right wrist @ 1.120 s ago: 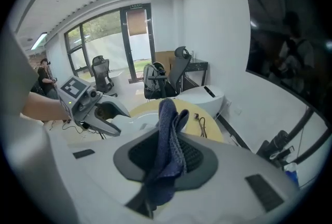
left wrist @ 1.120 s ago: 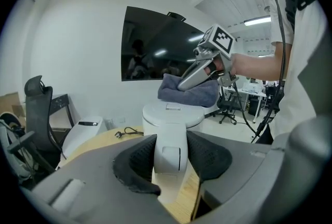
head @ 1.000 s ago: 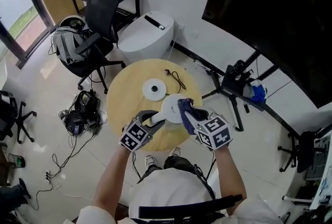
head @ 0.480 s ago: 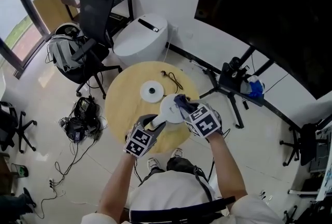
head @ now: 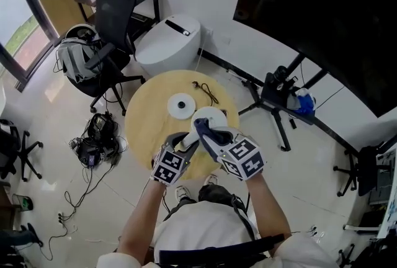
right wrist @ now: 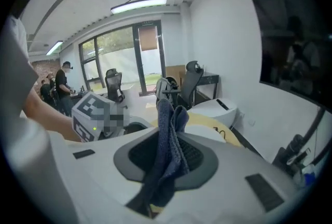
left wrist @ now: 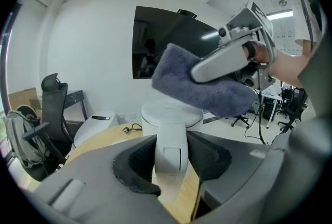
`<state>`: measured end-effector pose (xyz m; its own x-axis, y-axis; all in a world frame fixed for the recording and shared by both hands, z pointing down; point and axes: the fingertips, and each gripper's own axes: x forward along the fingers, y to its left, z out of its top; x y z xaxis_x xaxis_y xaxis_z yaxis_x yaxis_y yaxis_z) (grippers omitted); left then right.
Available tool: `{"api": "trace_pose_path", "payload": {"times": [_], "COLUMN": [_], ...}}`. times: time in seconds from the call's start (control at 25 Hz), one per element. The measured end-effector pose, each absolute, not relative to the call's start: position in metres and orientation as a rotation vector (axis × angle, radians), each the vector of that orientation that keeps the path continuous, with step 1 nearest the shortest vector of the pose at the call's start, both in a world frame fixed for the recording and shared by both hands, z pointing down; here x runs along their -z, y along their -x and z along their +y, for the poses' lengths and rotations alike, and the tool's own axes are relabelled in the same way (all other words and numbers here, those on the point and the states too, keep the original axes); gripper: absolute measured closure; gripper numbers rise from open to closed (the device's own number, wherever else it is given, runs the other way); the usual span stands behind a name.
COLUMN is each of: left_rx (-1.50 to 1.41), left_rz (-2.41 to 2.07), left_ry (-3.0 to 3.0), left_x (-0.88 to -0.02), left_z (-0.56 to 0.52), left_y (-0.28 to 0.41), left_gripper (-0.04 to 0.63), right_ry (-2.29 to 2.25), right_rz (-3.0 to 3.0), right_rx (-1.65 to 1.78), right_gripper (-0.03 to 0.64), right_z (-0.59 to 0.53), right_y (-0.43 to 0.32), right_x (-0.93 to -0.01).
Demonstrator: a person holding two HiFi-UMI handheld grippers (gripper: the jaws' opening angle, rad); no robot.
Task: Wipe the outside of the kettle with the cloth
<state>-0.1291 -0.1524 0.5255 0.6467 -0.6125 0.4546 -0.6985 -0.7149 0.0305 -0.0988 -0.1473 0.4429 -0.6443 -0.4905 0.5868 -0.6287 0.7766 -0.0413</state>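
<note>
Left gripper (left wrist: 171,156) is clamped on the kettle (left wrist: 171,113) by its handle (left wrist: 171,145), with a pad pressing each side to steady it. Right gripper (right wrist: 168,158) is clenched on the cloth (right wrist: 167,137), which sticks out folded past the jaws.

The kettle stands upright by the table's (head: 144,119) near edge, close to the person. In the left gripper view the cloth sits over the right side of the lid. Whether it touches I cannot tell.

By my reading, wiping is in hand at the top of the body, close to the handle. The next move calls for laying the cloth flat against the wall and drawing it round and down the side. Meanwhile the left grip should hold firm so the kettle neither turns nor tips. The handle and the left jaws block part of that sweep, so the cloth must work around them.

Near the table's centre lies the base (head: 183,105), apart from the kettle, and a cord (head: 209,94) lies toward the far edge.
</note>
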Motion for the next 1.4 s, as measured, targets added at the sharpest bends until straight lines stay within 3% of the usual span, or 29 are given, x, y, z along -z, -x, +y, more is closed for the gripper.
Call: {"api": "trace_pose_path", "payload": {"times": [0.24, 0.44, 0.8, 1.4], "left_rx": [-0.621, -0.648, -0.669, -0.680], "left_rz": [-1.065, -1.041, -1.012, -0.960], "left_ry": [-2.660, -2.658, -2.674, -2.689], "left_x": [-0.524, -0.526, -0.521, -0.517], "left_z": [-0.157, -0.155, -0.154, -0.151], "left_y": [0.127, 0.129, 0.129, 0.132], "left_gripper": [0.422, 0.423, 0.425, 0.425], "right_ry": [-0.942, -0.855, -0.853, -0.869], "right_rz": [-2.501, -2.499, -2.500, -2.146], "right_rx": [-0.405, -0.329, -0.547, -0.779], "right_gripper": [0.534, 0.534, 0.534, 0.534], "right_z": [-0.110, -0.101, -0.116, -0.112], "right_y": [0.058, 0.079, 0.084, 0.093], "right_x": [-0.442, -0.478, -0.532, -0.713]}}
